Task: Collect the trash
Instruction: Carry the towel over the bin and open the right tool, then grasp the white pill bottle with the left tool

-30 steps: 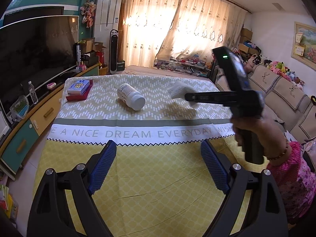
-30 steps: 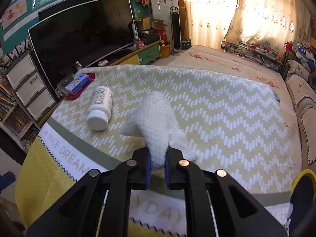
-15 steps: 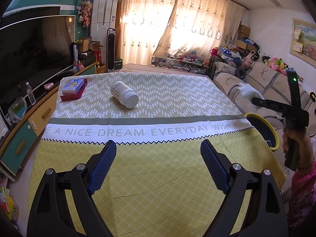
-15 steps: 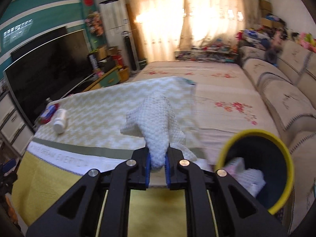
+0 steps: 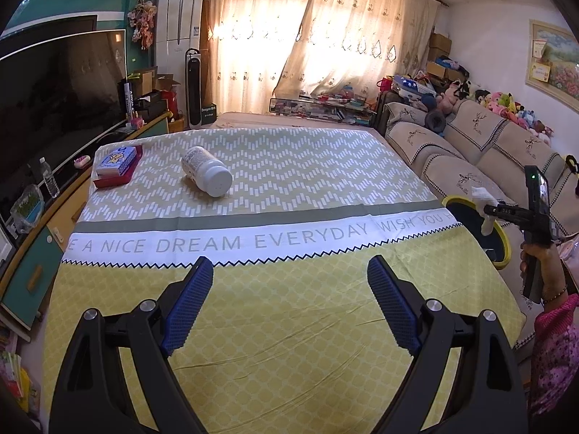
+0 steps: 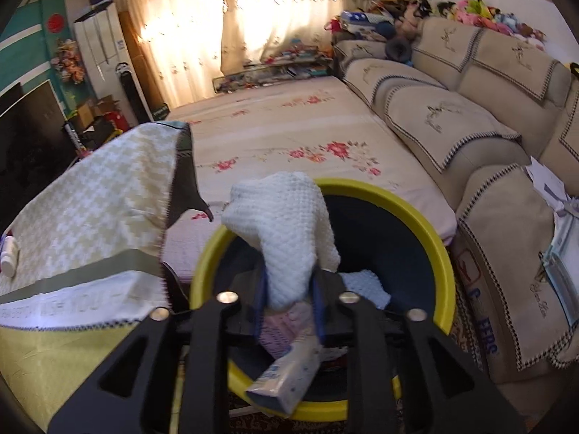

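Note:
A crumpled white tissue (image 6: pixel 286 224) stands between the fingers of my right gripper (image 6: pixel 289 278), right over the yellow-rimmed bin (image 6: pixel 427 231). The jaws are opening and have parted from the wad, which has not dropped. Inside the bin lie a pale blue tissue (image 6: pixel 365 282) and a small carton (image 6: pixel 286 379). In the left wrist view the right gripper (image 5: pixel 486 209) hangs over the bin (image 5: pixel 503 242) past the table's right edge. My left gripper (image 5: pixel 289 264) is open and empty above the yellow cloth. A white bottle (image 5: pixel 208 175) lies on its side farther back.
The table wears a yellow and green cloth (image 5: pixel 289 325) with printed words. A blue box on a red one (image 5: pixel 117 166) sits at its far left corner. A sofa (image 6: pixel 452 126) runs along the right, a television (image 5: pixel 54 90) along the left. A person's hand (image 5: pixel 542 264) holds the right gripper.
The right gripper carried the tissue from over the table, rightwards and down, to above the bin, and its jaws have spread apart. The left gripper drifted slightly and stayed open.

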`<state>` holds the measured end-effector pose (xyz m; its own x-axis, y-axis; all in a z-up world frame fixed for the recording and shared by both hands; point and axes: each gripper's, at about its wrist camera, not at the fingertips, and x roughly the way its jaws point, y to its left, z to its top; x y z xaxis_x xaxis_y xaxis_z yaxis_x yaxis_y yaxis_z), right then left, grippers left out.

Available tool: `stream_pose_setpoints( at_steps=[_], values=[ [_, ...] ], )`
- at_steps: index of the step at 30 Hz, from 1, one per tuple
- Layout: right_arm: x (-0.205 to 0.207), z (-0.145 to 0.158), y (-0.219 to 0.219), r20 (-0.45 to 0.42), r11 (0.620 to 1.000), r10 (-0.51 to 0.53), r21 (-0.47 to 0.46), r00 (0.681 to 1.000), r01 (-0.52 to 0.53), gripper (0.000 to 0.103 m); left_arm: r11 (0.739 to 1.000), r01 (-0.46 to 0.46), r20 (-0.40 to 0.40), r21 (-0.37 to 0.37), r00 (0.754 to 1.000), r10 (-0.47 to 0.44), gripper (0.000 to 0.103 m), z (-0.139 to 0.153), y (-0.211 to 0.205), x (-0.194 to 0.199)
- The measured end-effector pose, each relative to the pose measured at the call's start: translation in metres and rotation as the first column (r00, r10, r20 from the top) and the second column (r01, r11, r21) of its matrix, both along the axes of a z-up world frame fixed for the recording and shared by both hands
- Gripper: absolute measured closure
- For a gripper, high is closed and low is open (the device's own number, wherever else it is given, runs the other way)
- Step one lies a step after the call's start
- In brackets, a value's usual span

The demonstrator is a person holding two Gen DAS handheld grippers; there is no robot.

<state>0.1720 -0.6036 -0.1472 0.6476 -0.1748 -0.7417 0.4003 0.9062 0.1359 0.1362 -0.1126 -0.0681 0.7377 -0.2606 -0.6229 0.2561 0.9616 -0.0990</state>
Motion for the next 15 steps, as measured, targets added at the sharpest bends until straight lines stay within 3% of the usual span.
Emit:
stream_pose_setpoints(
  at_steps=[2,7,11,15],
  values=[
    [-0.001,-0.006,-0.003,-0.004,1.0,-0.026,-0.004,1.0,0.026,0.048,1.0,0.001,-0.001,0.004,1.0,-0.001,0.017,0.0,-0.002,0.0],
    [-0.006,0.007,0.001,0.055,0.998,-0.064,0.012,0.996,0.063,0.046,1.0,0.004,-0.007,-0.001,1.0,-0.004,0.016,-0.002,-0.004,0.004],
    [-0.014,0.034,0.035,0.208,1.0,-0.007,0.022,0.978,0.002,0.038,1.0,-0.018,-0.011,-0.004,1.0,0.017,0.012,-0.004,-0.003,0.012],
    [-0.023,0.055,0.095,0.373,0.994,0.107,-0.038,0.922,-0.1,0.027,0.998,-0.068,-0.015,0.001,0.998,0.068,0.011,-0.004,0.001,0.028]
  ],
)
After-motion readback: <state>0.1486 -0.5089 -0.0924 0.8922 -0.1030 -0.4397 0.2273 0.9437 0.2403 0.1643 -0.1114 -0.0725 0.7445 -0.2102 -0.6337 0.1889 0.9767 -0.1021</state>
